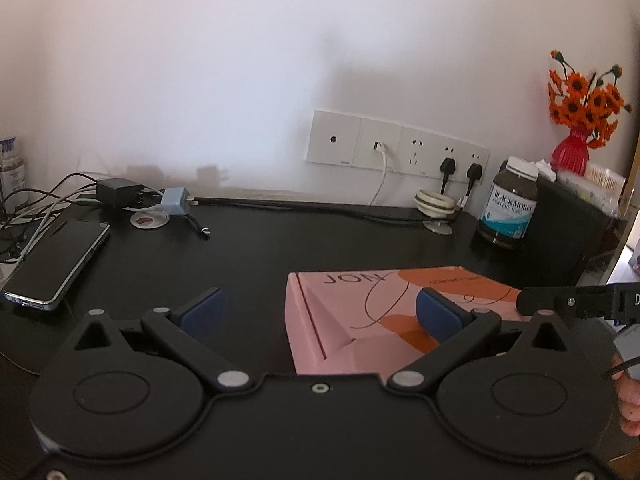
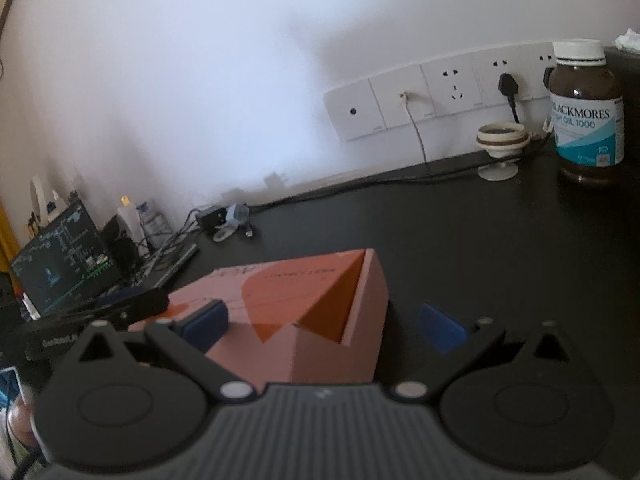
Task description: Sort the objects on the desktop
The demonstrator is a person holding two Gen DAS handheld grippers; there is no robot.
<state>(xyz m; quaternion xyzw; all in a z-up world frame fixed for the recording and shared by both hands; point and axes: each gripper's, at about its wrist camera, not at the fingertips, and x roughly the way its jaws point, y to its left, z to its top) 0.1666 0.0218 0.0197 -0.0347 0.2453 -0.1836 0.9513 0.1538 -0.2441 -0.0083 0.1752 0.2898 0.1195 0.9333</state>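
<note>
Both grippers (image 1: 320, 312) (image 2: 322, 324) gape over the pink box (image 1: 384, 312); only the right view shows a laptop (image 2: 60, 256).

Wall sockets (image 1: 396, 147), flower vase (image 1: 571, 152)

The pink box (image 1: 360, 312) is partly hidden behind the left hand-held gripper (image 1: 318, 312), and the laptop screen (image 2: 60, 256) text is too blurred to read.

brown bottle (image 2: 585, 114): BLACKMORES, OIL 1000 | pink box (image 1: 384, 312): JOY
</note>
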